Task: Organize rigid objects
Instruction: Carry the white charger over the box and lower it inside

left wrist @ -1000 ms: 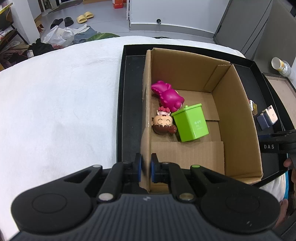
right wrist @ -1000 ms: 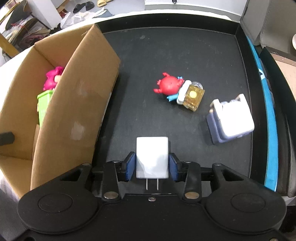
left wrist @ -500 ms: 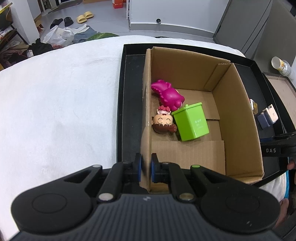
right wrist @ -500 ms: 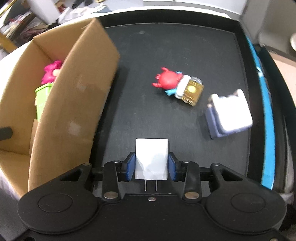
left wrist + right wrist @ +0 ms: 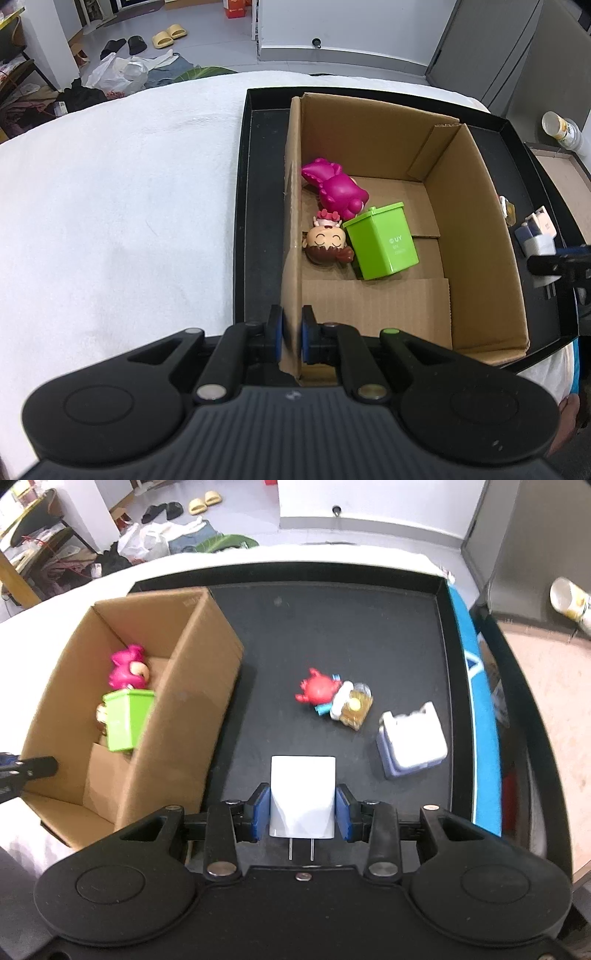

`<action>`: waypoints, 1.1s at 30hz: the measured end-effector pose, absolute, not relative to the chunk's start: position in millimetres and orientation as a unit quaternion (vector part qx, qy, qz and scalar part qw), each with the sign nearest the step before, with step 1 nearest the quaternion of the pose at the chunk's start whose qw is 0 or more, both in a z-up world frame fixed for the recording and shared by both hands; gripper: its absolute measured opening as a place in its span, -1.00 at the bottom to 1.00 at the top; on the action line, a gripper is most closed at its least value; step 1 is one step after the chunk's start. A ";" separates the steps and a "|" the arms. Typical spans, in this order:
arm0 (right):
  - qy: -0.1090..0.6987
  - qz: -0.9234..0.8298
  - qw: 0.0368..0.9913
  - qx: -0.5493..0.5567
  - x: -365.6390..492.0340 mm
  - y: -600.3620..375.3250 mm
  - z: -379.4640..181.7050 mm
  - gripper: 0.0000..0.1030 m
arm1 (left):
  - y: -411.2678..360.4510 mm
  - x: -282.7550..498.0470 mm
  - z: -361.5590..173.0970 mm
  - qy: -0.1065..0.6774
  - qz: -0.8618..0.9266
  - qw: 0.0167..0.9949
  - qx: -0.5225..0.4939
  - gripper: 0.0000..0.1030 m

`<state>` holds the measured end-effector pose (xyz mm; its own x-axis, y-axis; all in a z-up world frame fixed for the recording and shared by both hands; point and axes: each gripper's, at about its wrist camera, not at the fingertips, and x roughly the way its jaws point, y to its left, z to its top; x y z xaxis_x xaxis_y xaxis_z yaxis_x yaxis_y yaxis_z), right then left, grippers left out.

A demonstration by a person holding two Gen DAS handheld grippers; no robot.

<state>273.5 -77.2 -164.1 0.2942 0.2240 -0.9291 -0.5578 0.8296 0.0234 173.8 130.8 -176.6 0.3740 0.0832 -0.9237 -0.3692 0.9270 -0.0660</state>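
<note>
While you carry the charger toward the box, here is the layout:
Tray: shallow black plastic tray (image 5: 369, 627) holding everything.
Box: open brown cardboard box (image 5: 207, 686) at your right camera's 9 o'clock; it holds a magenta toy, a green bin and a doll head.
Left gripper (image 5: 291, 334): clenched on the box's near wall, steadying it.
Right gripper (image 5: 302, 812): grasping a white rectangular plug charger (image 5: 303, 794), prongs toward you.
Next move: likely lift over the rim, then let go inside.
</note>
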 end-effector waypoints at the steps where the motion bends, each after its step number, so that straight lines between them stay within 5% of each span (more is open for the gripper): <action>1: 0.536 0.249 0.791 -0.156 273.6 -75.8 -159.1 -0.29 | 130.8 173.8 -176.6 0.542 0.138 0.818 -0.132 -0.83; 33: 0.460 0.296 0.815 -0.189 260.0 21.8 -93.3 -0.29 | 137.3 166.4 -174.4 0.530 0.128 0.824 -0.155 -0.81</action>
<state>260.0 21.8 -93.3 0.4010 0.3080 -0.8628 -0.6569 0.7531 -0.0364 166.4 137.3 -174.4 0.4061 0.0468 -0.9126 -0.3749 0.9193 -0.1197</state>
